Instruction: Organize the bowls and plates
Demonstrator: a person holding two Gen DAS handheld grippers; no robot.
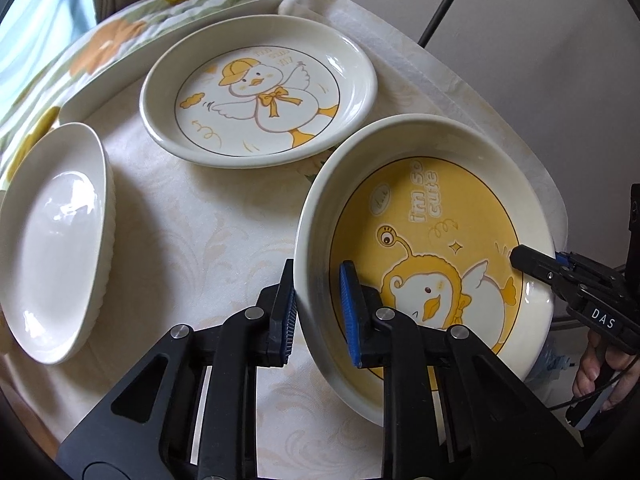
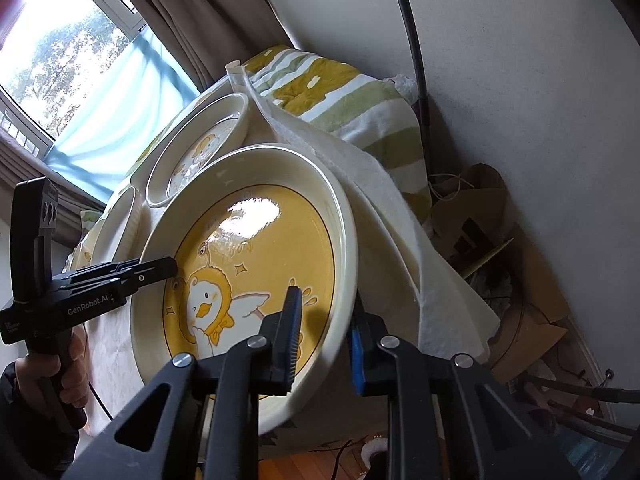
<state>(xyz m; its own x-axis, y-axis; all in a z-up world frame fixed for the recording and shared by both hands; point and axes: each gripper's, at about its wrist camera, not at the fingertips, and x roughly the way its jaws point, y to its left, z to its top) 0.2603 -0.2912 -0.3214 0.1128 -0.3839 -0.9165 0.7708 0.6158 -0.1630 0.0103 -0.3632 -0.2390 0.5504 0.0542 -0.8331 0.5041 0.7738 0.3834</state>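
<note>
A deep yellow plate with a chick drawing is tilted above the table's right side. My left gripper straddles its near-left rim, one finger outside and one inside, closed on it. My right gripper grips the opposite rim of the same plate and shows at the right of the left wrist view. A white plate with a duck drawing lies at the back of the table. A plain white ribbed bowl sits at the left.
The table wears a cream patterned cloth. A striped floral blanket lies behind it, with a window at the far left. A black pole stands by the wall. Cardboard and cables clutter the floor to the right.
</note>
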